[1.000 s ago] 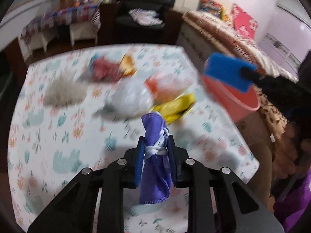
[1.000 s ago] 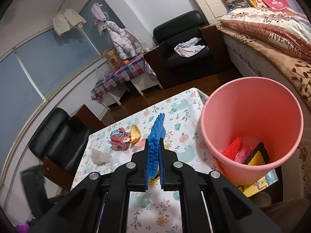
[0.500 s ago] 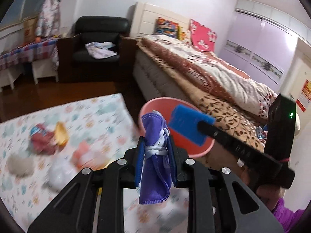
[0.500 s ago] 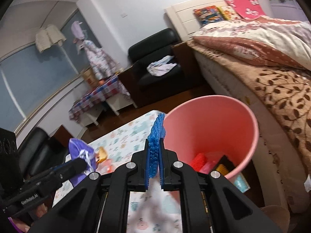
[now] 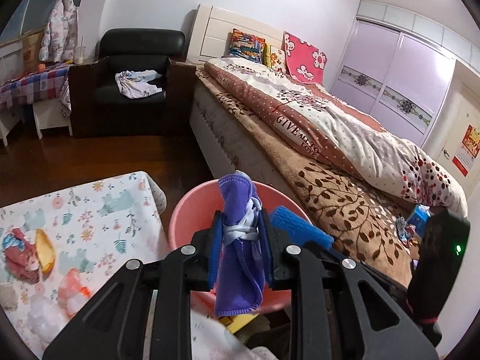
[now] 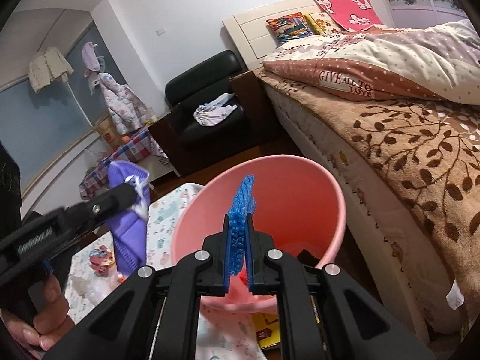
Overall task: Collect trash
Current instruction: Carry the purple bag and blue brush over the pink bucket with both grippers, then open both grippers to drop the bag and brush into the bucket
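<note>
My left gripper (image 5: 240, 240) is shut on a purple cloth (image 5: 238, 258) tied with white string, held over the near rim of the pink bucket (image 5: 192, 207). My right gripper (image 6: 239, 246) is shut on a blue mesh scrubber (image 6: 241, 207), held over the pink bucket (image 6: 300, 192). The purple cloth (image 6: 129, 210) and left gripper also show at left in the right wrist view. The blue scrubber (image 5: 300, 228) shows just right of the cloth in the left wrist view. Red and black trash lies in the bucket.
The table (image 5: 99, 210) with a floral cover holds more trash: a red wad (image 5: 18, 255), a yellow piece (image 5: 45, 252), an orange-white bag (image 5: 75, 294). A bed (image 5: 330, 138) stands right of the bucket. A black armchair (image 5: 132, 69) is beyond.
Both grippers have swung right from over the table to the pink bucket, still holding the purple cloth and the blue scrubber. The bucket now sits directly under both.
</note>
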Available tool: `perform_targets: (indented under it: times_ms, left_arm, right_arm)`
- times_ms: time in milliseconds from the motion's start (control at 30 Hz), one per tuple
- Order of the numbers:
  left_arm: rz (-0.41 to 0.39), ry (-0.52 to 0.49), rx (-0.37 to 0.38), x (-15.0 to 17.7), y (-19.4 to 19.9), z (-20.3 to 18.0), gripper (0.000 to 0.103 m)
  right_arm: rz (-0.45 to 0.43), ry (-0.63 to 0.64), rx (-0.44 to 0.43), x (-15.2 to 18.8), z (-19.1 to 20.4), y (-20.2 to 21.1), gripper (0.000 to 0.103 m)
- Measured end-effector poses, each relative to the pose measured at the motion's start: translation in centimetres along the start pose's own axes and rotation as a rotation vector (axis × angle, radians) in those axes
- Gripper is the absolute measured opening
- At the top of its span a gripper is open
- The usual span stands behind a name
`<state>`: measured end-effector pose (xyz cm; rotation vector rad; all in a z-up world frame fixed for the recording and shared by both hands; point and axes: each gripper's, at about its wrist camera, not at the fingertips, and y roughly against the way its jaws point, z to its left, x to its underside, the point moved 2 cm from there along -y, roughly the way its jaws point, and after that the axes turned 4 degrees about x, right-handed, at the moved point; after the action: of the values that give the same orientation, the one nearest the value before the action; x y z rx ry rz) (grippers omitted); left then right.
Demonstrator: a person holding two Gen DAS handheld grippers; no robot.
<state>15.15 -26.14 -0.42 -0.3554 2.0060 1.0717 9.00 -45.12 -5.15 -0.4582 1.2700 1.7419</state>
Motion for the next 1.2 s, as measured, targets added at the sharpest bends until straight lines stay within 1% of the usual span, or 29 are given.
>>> perform_targets:
  times_ms: [267, 433, 467, 533, 567, 600, 633, 667, 700, 733, 767, 833, 867, 967, 1067, 1200]
  left_arm:
    - [0.029, 0.021, -0.008, -0.1, -3.5, 0.6, 0.023]
    - [0.041, 0.026, -0.006, 0.0, -4.5, 0.7, 0.023]
    - [0.047, 0.024, -0.01, 0.0, -4.7, 0.7, 0.026]
    - [0.056, 0.025, -0.002, 0.0, -5.0, 0.7, 0.026]
    - [0.059, 0.024, 0.0, 0.0, -5.1, 0.7, 0.03]
    - [0.06, 0.024, 0.001, 0.0, -5.1, 0.7, 0.039]
    - [0.056, 0.025, 0.006, -0.1, -5.0, 0.7, 0.043]
    - [0.054, 0.024, 0.007, -0.1, -4.9, 0.7, 0.047]
    - [0.052, 0.02, 0.009, -0.1, -4.8, 0.7, 0.049]
    - [0.049, 0.016, 0.011, -0.1, -4.6, 0.6, 0.049]
    - [0.048, 0.014, 0.011, -0.1, -4.5, 0.7, 0.05]
    - [0.047, 0.01, 0.011, -0.1, -4.2, 0.6, 0.05]
    - [0.045, 0.009, 0.011, -0.1, -4.0, 0.6, 0.051]
    - [0.037, 0.009, 0.021, 0.0, -3.1, 0.7, 0.052]
    - [0.024, 0.008, 0.027, 0.2, -2.0, 0.9, 0.06]
    - [0.021, 0.008, 0.032, 0.8, -0.3, 1.3, 0.062]
  right_arm:
    - [0.027, 0.005, 0.027, 0.2, -1.2, -1.5, 0.007]
    - [0.037, 0.018, 0.035, 0.4, -1.3, -2.2, 0.007]
    - [0.038, 0.018, 0.035, 0.4, -1.3, -2.2, 0.007]
    - [0.041, 0.016, 0.036, 0.5, -1.3, -2.4, 0.007]
    - [0.042, 0.014, 0.036, 0.5, -1.3, -2.5, 0.007]
    - [0.044, 0.015, 0.035, 0.5, -1.3, -2.5, 0.007]
    - [0.047, 0.017, 0.033, 0.5, -1.3, -2.5, 0.009]
    - [0.049, 0.019, 0.034, 0.5, -1.2, -2.5, 0.017]
    - [0.049, 0.019, 0.036, 0.5, -1.2, -2.5, 0.023]
    - [0.045, 0.014, 0.034, 0.5, -1.2, -2.4, 0.034]
    - [0.041, 0.012, 0.031, 0.5, -1.2, -2.3, 0.039]
    - [0.035, 0.012, 0.032, 0.4, -1.1, -2.0, 0.046]
    - [0.032, 0.016, 0.033, 0.4, -1.0, -1.9, 0.048]
    - [0.025, 0.033, 0.035, 0.4, -0.5, -1.4, 0.051]
    - [0.023, 0.039, 0.033, 0.6, -0.1, -0.9, 0.052]
    - [0.036, 0.05, 0.023, 1.0, 0.8, -0.6, 0.052]
